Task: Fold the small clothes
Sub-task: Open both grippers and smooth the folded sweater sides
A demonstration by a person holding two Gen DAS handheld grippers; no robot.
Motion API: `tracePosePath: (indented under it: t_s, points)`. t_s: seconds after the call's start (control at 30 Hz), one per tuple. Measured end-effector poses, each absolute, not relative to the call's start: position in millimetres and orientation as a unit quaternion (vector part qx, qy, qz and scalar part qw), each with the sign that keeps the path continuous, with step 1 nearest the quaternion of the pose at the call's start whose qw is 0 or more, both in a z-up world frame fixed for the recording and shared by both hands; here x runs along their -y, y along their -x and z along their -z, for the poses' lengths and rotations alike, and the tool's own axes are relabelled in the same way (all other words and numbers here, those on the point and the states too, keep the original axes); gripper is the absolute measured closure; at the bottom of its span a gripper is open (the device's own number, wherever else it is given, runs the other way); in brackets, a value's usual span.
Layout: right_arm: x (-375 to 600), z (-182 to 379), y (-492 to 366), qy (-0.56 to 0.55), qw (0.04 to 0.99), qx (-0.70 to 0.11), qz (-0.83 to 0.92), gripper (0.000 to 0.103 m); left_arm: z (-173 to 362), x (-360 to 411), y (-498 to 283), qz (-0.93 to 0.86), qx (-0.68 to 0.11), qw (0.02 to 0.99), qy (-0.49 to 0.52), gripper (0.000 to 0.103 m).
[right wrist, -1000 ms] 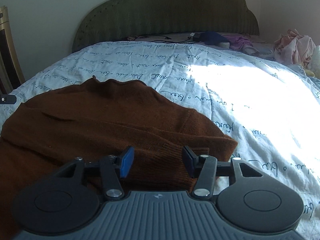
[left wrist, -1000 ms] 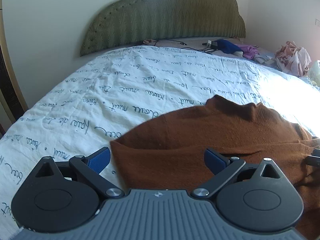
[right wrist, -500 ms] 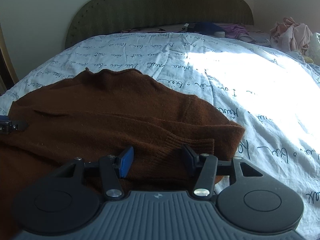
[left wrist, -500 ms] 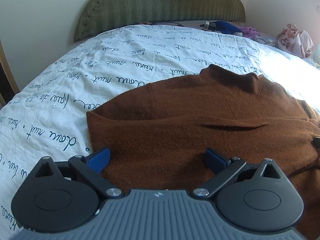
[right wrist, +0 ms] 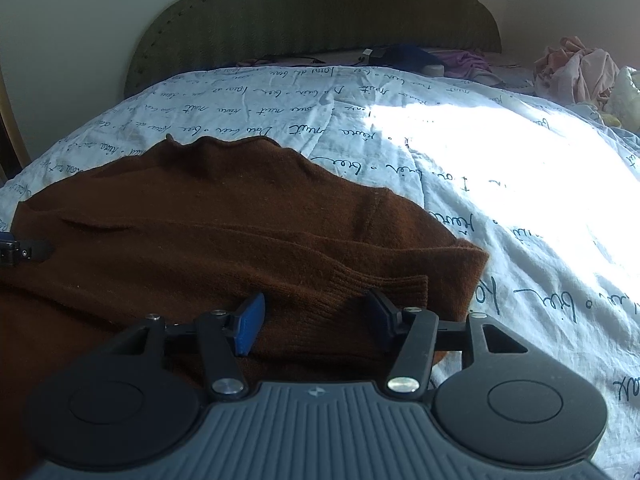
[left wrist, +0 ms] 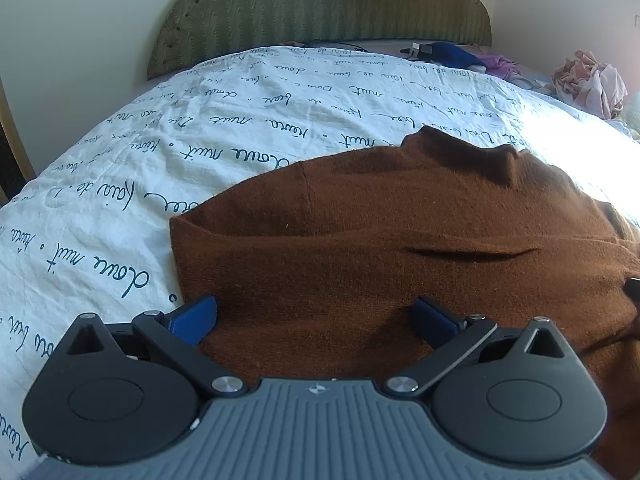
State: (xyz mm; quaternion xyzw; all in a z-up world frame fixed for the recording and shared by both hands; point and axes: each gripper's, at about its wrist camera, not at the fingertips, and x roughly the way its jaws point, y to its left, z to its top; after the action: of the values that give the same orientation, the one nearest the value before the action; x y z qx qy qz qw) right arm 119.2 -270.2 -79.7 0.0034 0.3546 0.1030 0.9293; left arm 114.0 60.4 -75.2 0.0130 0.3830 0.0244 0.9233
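Left wrist view: the left gripper (left wrist: 314, 314) is spread wide, its fingers (left wrist: 192, 318) empty, low over the near left part of a brown sweater (left wrist: 400, 240) lying flat on the bed (left wrist: 240, 120). The sweater's left edge sits just beyond the left finger; its collar points away toward the headboard (left wrist: 320, 4).

Right wrist view: the right gripper (right wrist: 314, 322) is also apart and empty, straddling a ribbed cuff (right wrist: 360, 288) folded across the sweater's right side. The sweater's long axis runs away from both; each gripper is nearest its own side. Open quilt lies right and beyond; a clothes pile (right wrist: 576, 72) is well apart.
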Motion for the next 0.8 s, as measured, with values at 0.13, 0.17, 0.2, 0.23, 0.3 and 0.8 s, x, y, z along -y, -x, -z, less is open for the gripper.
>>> tracePosePath:
  t_s: [0.13,0.17,0.2,0.23,0.3,0.8]
  points:
    - [267.5,80.5,-117.9,0.008,0.931,-0.353,-0.095,0.045,76.1,-62.3,-112.6,-0.021,-0.384,0.923,-0.015,0.000]
    - [267.7,80.5,-117.5,0.008,0.931,-0.354,-0.092,0.044,76.2,-63.3,-111.9,-0.020,-0.384,0.923,-0.016,0.000]
    - [267.5,79.9,-116.9,0.008,0.931,-0.354,-0.087,0.044,76.1,-64.3,-111.1,-0.020,-0.385,0.923,-0.017,0.000]
    - [266.3,79.0,-116.0,0.011,0.931,-0.355,-0.082,0.044,75.7,-65.5,-109.2,-0.021,-0.385,0.923,-0.016,0.000]
    - [261.2,76.7,-114.9,0.021,0.931,-0.358,-0.068,0.043,74.4,-67.1,-105.7,-0.022,-0.387,0.922,-0.017,0.000]
    - [259.7,81.8,-108.9,0.008,0.937,-0.346,-0.044,0.037,75.5,-69.0,-84.4,-0.030,-0.408,0.912,-0.031,0.000]
